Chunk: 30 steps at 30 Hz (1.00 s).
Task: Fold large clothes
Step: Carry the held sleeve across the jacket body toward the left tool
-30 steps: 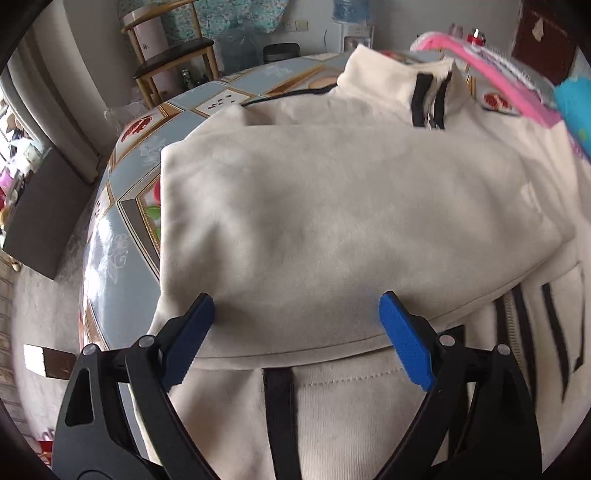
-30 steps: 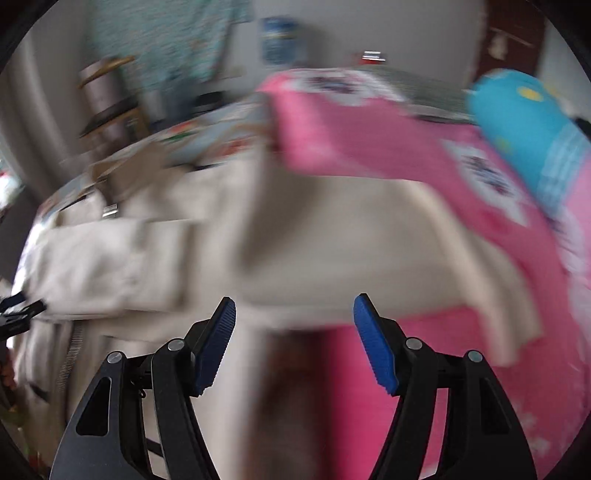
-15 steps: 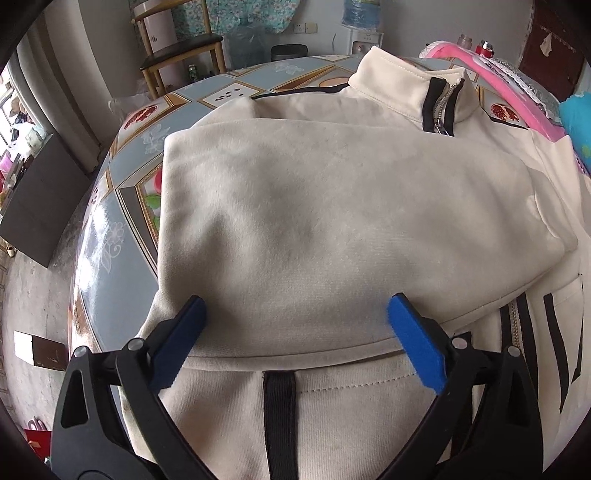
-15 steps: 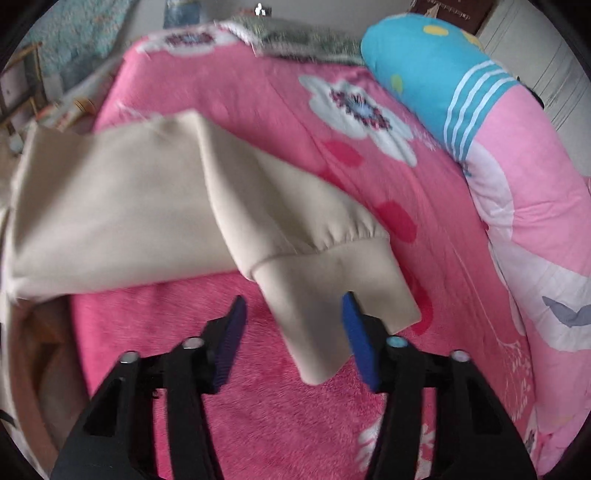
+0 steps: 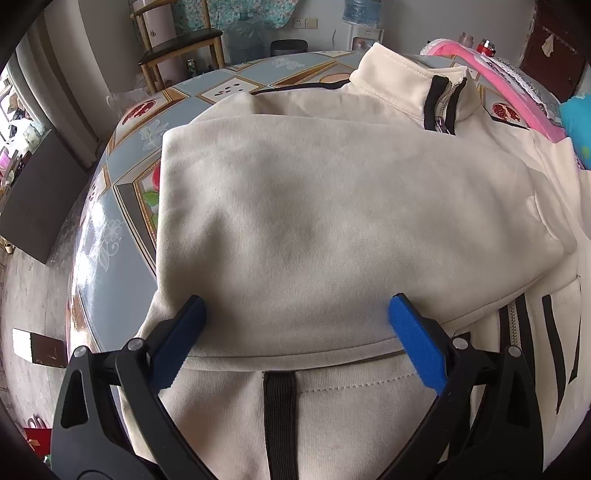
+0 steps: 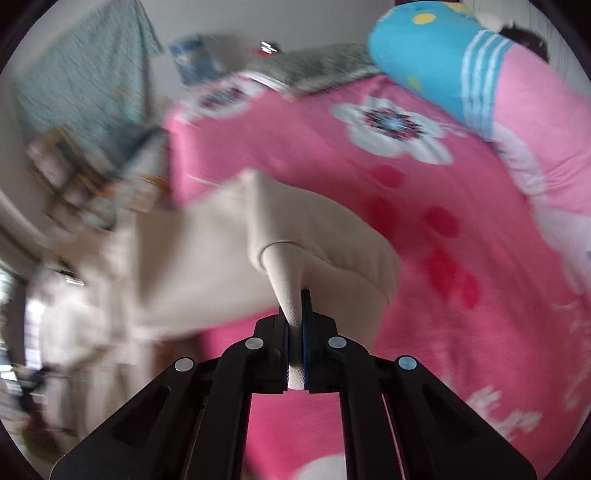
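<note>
- Left of the frame: the left gripper hovers spread wide, holding nothing, above the cream jacket lying folded across the patterned table.
- Centre of the right view: the right gripper is clamped on the sleeve cuff over the pink blanket.
- Step in hand, I judge: folding the sleeve; next, carry it across the jacket body.
- No readable writing.

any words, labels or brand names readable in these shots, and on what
None can be read.
White markings on the pink bedcover, low at the right in the right wrist view: look like characters, too blurred to read.
Cream jacket: no print or label showing.
Water bottle on the dispenser: no legible label.
</note>
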{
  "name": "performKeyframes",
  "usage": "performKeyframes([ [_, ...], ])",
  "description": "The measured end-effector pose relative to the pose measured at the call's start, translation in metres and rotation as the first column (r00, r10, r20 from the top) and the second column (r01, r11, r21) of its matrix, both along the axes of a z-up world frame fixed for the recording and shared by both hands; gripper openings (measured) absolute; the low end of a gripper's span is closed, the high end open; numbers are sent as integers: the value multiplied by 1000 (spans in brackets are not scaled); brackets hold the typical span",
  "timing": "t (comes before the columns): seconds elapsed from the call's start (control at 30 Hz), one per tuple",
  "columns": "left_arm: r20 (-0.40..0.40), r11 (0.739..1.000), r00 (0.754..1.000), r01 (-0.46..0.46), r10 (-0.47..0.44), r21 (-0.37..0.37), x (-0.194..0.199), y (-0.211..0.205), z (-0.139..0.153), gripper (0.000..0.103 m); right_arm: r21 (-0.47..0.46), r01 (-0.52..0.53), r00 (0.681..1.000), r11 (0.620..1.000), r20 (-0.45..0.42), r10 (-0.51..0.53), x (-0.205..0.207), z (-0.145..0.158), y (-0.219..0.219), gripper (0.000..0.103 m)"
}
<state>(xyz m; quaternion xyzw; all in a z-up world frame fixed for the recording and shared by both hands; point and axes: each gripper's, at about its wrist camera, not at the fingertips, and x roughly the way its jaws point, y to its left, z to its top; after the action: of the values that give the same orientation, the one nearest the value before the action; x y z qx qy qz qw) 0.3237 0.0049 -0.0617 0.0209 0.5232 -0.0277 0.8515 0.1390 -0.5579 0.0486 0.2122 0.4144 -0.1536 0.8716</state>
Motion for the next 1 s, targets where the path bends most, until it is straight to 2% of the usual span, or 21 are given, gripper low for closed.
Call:
performKeyframes([
  [0.13,-9,1000,1000,11,-11,-1,1,0,0,96,133,-118,986,984,133,100,6,45,36,5],
  [0.23,-11,1000,1000,26,-26,-1,0,1,0,97,198,-232,957,952,223,186,19,75,72,5],
  [0.33,-13,999,999,38,-38,0,-1,1,0,97,250,-367,910,896,298,289,40,100,120,5],
  [0.47,-20,999,999,43,-43,-2,0,1,1,96,308,-505,853,807,323,410,76,108,188,5],
  [0.57,-10,998,998,54,-55,-8,-1,2,1,96,330,-567,822,755,278,496,112,93,250,5],
  [0.67,6,996,996,84,-84,-17,-4,3,1,96,386,-577,815,720,217,537,141,59,291,5],
  [0.83,21,989,994,109,-107,-96,-8,16,8,96,469,-522,831,713,92,548,185,-20,338,5],
  [0.9,55,984,992,120,-113,-134,-15,22,17,96,489,-496,838,717,53,543,195,-46,353,6],
  [1.0,97,969,986,155,-138,-193,-24,25,30,96,501,-487,837,715,35,546,207,-68,366,8],
])
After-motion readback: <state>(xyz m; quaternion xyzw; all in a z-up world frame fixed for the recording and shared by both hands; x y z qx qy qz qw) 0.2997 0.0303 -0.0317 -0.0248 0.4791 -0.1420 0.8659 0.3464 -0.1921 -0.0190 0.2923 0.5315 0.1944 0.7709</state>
